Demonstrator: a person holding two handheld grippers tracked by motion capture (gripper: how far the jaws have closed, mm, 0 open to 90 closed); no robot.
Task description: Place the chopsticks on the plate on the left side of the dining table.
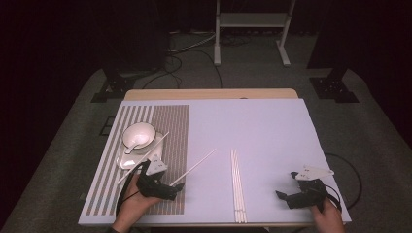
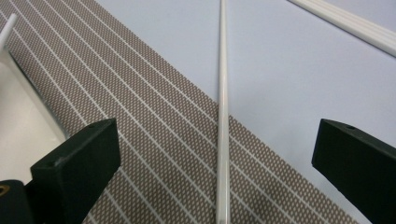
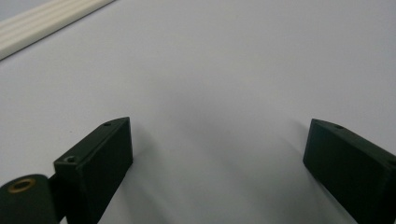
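Observation:
A single white chopstick point(image 1: 194, 166) lies slanted, its near end on the striped placemat point(image 1: 170, 126) and its far end on the pale board. My left gripper point(image 1: 174, 189) is open at that near end. In the left gripper view the chopstick point(image 2: 222, 116) runs straight up between the jaws of this gripper point(image 2: 215, 140), touching neither. A bundle of several white chopsticks point(image 1: 237, 187) lies mid-board, also seen as the bundle point(image 2: 345, 23) and the bundle point(image 3: 42, 23). My right gripper point(image 1: 286, 185) stands open over bare board, nothing between the jaws of that gripper point(image 3: 219, 133).
A white bowl point(image 1: 139, 134) with a spoon sits on a white plate point(image 1: 127, 162) on the placemat, and another chopstick point(image 1: 145, 155) rests across the plate. The plate's edge point(image 2: 18, 107) is just left of my left jaw. The board's front edge point(image 1: 204, 224) is close.

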